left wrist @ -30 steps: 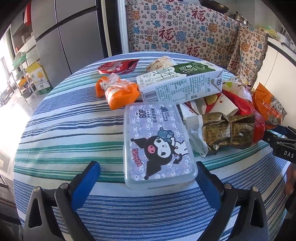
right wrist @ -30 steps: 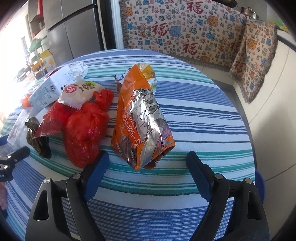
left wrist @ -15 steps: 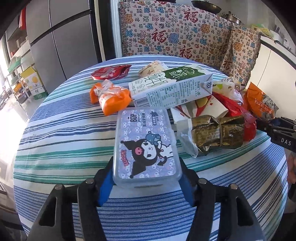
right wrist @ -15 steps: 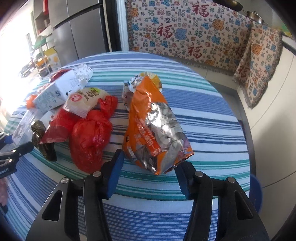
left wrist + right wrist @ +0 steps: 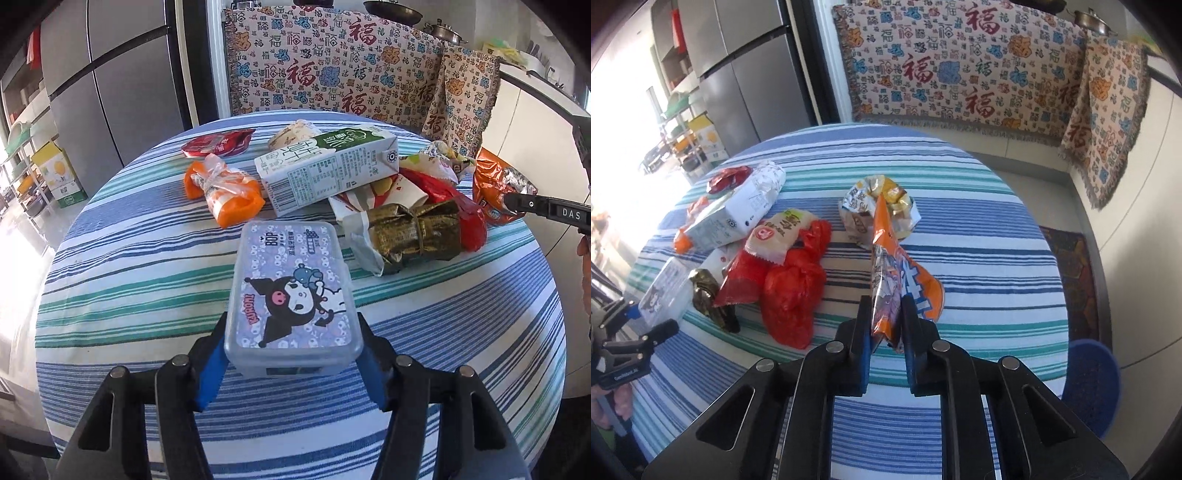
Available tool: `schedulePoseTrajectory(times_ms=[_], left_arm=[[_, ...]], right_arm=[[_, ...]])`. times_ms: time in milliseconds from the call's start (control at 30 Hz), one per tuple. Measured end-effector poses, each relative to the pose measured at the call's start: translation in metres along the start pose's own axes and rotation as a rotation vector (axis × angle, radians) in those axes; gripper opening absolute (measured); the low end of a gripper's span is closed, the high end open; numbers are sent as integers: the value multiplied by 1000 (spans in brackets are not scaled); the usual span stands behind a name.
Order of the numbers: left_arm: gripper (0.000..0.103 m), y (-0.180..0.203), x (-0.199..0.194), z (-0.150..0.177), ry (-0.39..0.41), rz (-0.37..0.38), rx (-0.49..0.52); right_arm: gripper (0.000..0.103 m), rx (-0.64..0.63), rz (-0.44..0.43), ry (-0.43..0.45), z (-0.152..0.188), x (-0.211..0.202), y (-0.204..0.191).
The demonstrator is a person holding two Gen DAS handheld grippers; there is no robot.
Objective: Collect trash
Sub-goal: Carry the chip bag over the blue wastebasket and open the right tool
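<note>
Closing right gripper (image 5: pixel 885 334) now pinches orange bag (image 5: pixel 905 291).

Round table (image 5: pixel 122 266) w/ blue-green-white striped cloth — sun glare washing out the left side. Grey fridge (image 5: pixel 753 66) behind, patterned throw w/ red characters (image 5: pixel 960 66) draped over seating at back. Shelving rack w/ boxes (image 5: pixel 33 166) far left — pale floor, small dark rug (image 5: pixel 1075 280) at right.
</note>
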State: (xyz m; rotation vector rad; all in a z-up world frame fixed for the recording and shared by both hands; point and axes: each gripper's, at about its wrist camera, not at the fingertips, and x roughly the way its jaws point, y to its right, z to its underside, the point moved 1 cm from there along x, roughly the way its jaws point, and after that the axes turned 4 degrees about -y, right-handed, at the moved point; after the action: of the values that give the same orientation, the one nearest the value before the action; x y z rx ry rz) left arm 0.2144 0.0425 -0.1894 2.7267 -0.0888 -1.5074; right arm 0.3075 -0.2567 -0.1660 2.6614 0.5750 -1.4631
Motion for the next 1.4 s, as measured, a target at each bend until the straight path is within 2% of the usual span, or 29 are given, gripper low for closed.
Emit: schedulePoseTrajectory(times_ms=[167,300,433,633,867,1067,1267,1400], left_arm=[[62,-7,-26,11,13,43,-28],[62,6,-51,9,53,77,-13],[62,32,-75,-5,110,118,30],[62,95,-88,-30,144,235,117],[62,226,-66,-61,107,409,267],[62,353,-23,-81,37,542,356],[62,429,41,-93,-43,582,426],[62,460,74,-86,-95,583,462]], right_arm=[[14,11,-41,35,8,-26,0],[14,33,-62,57,14,-46,5],[14,68,-61,91,25,-78,23],[14,141,0,124,44,-120,73],[14,280,145,93,79,-148,164],[14,426,201,52,107,-149,245],[14,539,214,45,127,-134,297],[14,578,207,32,135,-126,316]])
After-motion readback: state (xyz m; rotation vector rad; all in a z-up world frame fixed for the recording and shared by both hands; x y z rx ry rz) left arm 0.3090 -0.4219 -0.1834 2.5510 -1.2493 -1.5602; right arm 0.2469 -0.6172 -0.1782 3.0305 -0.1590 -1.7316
